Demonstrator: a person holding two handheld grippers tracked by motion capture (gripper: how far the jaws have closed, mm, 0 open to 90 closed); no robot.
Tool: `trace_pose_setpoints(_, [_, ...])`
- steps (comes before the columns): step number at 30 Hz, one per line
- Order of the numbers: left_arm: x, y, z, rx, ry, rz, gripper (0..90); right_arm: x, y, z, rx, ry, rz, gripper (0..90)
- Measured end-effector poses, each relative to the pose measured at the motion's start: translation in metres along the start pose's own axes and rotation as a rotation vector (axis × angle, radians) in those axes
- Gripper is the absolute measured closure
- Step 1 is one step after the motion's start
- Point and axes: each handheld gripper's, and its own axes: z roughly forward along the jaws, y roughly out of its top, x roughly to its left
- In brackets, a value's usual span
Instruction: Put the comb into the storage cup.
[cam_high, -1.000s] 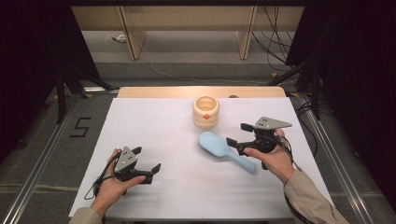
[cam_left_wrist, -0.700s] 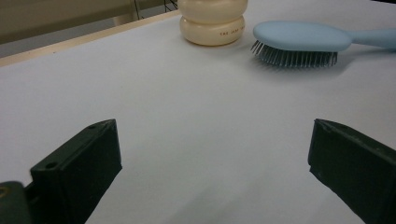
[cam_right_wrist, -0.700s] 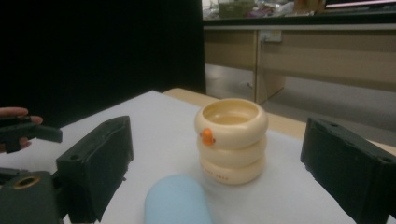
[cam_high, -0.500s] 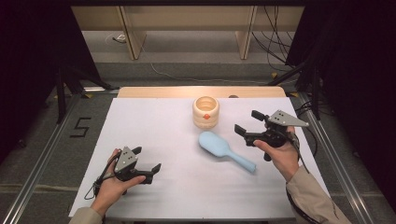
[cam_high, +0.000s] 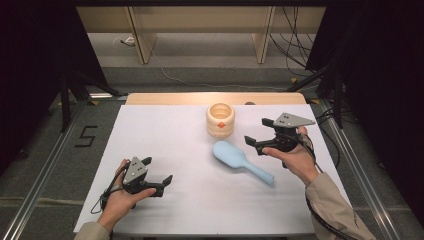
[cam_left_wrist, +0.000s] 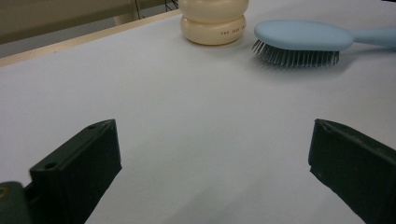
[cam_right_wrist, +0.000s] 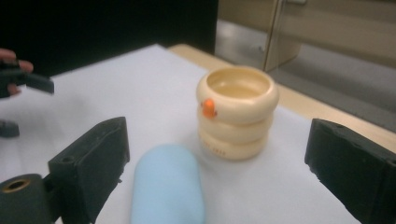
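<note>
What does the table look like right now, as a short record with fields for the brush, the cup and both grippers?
brush: light blue hairbrush, bristles down on the white table, handle toward the right hand
cup: cream ringed cup, upright, just beyond the brush head
right gripper: jaws open, just been widening, nothing between them, near the brush
left gripper: jaws open, empty, near front left

Hairbrush (cam_high: 242, 161) lies on table (cam_high: 165, 130), just before cup (cam_high: 220, 120).

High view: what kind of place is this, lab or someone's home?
Most likely a lab recording station. A white-covered table stands between black curtains, metal rails run along the floor at both sides, and loose cables trail behind. A person holds two handheld grippers over staged props: a blue hairbrush and a cream cup.
</note>
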Motion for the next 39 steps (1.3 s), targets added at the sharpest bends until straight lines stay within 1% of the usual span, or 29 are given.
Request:
trace_pose_setpoints(2, [0.000, 0.000, 0.000, 0.000, 0.000, -0.001, 1.8, 0.000, -0.001, 0.005, 0.059, 0.015, -0.006, 7.9])
trace_pose_setpoints(3, [0.000, 0.000, 0.000, 0.001, -0.001, 0.000, 1.8, 0.000, -0.004, 0.012, 0.145, 0.038, -0.006, 8.8])
trace_pose_setpoints(5, [0.000, 0.000, 0.000, 0.001, -0.002, 0.002, 1.8, 0.000, -0.008, 0.017, 0.208, 0.056, -0.006, 11.7])
trace_pose_setpoints(6, [0.000, 0.000, 0.001, 0.001, -0.003, 0.002, 1.8, 0.000, -0.011, 0.020, 0.271, 0.078, -0.003, 13.4])
trace_pose_setpoints(7, [0.000, 0.000, 0.001, 0.002, -0.002, 0.002, 1.8, 0.001, -0.014, 0.024, 0.310, 0.096, -0.013, 13.4])
trace_pose_setpoints(8, [0.000, 0.000, 0.001, 0.002, -0.002, 0.002, 1.8, 0.001, -0.014, 0.024, 0.310, 0.096, -0.013, 13.4])
trace_pose_setpoints(9, [0.000, 0.000, 0.001, 0.002, -0.002, 0.002, 1.8, 0.002, -0.017, 0.027, 0.345, 0.106, -0.022, 13.4])
trace_pose_setpoints(10, [0.000, 0.000, 0.001, 0.002, -0.002, 0.002, 1.8, 0.002, -0.021, 0.031, 0.408, 0.126, -0.026, 13.6])
trace_pose_setpoints(11, [0.000, 0.000, 0.001, 0.003, -0.001, 0.002, 1.8, 0.003, -0.023, 0.033, 0.456, 0.137, -0.035, 14.1])
trace_pose_setpoints(13, [0.000, 0.000, 0.001, 0.002, -0.002, 0.001, 1.8, 0.004, -0.028, 0.039, 0.528, 0.150, -0.048, 15.6])
trace_pose_setpoints(14, [0.000, 0.000, 0.001, 0.002, -0.002, 0.000, 1.8, 0.005, -0.031, 0.044, 0.592, 0.162, -0.054, 15.7])
trace_pose_setpoints(15, [0.000, 0.000, 0.001, 0.002, -0.002, 0.000, 1.8, 0.005, -0.031, 0.044, 0.592, 0.162, -0.054, 15.7])
trace_pose_setpoints(16, [-0.001, -0.001, 0.001, 0.002, -0.003, -0.002, 1.8, 0.006, -0.033, 0.049, 0.637, 0.166, -0.051, 15.8])
trace_pose_setpoints(17, [-0.001, -0.001, 0.001, 0.002, -0.003, -0.002, 1.8, 0.006, -0.033, 0.049, 0.637, 0.166, -0.051, 15.8])
trace_pose_setpoints(18, [-0.001, -0.001, 0.001, 0.002, -0.003, -0.002, 1.8, 0.007, -0.034, 0.051, 0.653, 0.164, -0.049, 16.2])
trace_pose_setpoints(19, [-0.001, -0.001, 0.001, 0.002, -0.002, -0.002, 1.8, 0.009, -0.036, 0.057, 0.693, 0.164, -0.046, 17.5])
trace_pose_setpoints(21, [0.000, -0.001, 0.001, 0.002, -0.002, -0.002, 1.8, 0.011, -0.038, 0.062, 0.730, 0.156, -0.051, 18.9])
trace_pose_setpoints(22, [0.000, -0.001, 0.001, 0.002, -0.002, -0.002, 1.8, 0.011, -0.038, 0.062, 0.730, 0.156, -0.051, 18.9])
trace_pose_setpoints(23, [0.000, -0.001, 0.001, 0.003, -0.002, -0.002, 1.8, 0.012, -0.039, 0.063, 0.748, 0.162, -0.058, 19.8])
trace_pose_setpoints(24, [0.000, -0.001, 0.001, 0.003, -0.002, -0.003, 1.8, 0.014, -0.042, 0.067, 0.786, 0.168, -0.063, 21.5])
trace_pose_setpoints(26, [0.000, -0.001, 0.001, 0.002, -0.002, -0.002, 1.8, 0.016, -0.043, 0.069, 0.815, 0.164, -0.073, 23.2])
trace_pose_setpoints(27, [0.000, -0.001, 0.001, 0.002, -0.002, -0.002, 1.8, 0.016, -0.043, 0.069, 0.815, 0.164, -0.073, 23.2])
trace_pose_setpoints(28, [-0.001, -0.001, 0.001, 0.002, -0.003, -0.002, 1.8, 0.017, -0.043, 0.070, 0.828, 0.157, -0.080, 23.9])
trace_pose_setpoints(29, [-0.001, -0.001, 0.001, 0.002, -0.003, -0.002, 1.8, 0.018, -0.044, 0.073, 0.855, 0.156, -0.098, 25.5])
trace_pose_setpoints(32, [-0.001, -0.001, 0.001, 0.002, -0.001, -0.003, 1.8, 0.019, -0.044, 0.075, 0.864, 0.151, -0.099, 27.0])
trace_pose_setpoints(33, [0.000, -0.001, 0.001, 0.002, -0.002, -0.003, 1.8, 0.021, -0.044, 0.078, 0.882, 0.144, -0.105, 28.6])
trace_pose_setpoints(34, [0.000, -0.001, 0.001, 0.002, -0.002, -0.002, 1.8, 0.021, -0.044, 0.079, 0.888, 0.145, -0.105, 29.0])
trace_pose_setpoints(39, [0.000, -0.001, 0.001, 0.001, -0.003, -0.001, 1.8, 0.022, -0.044, 0.081, 0.898, 0.141, -0.120, 31.2])
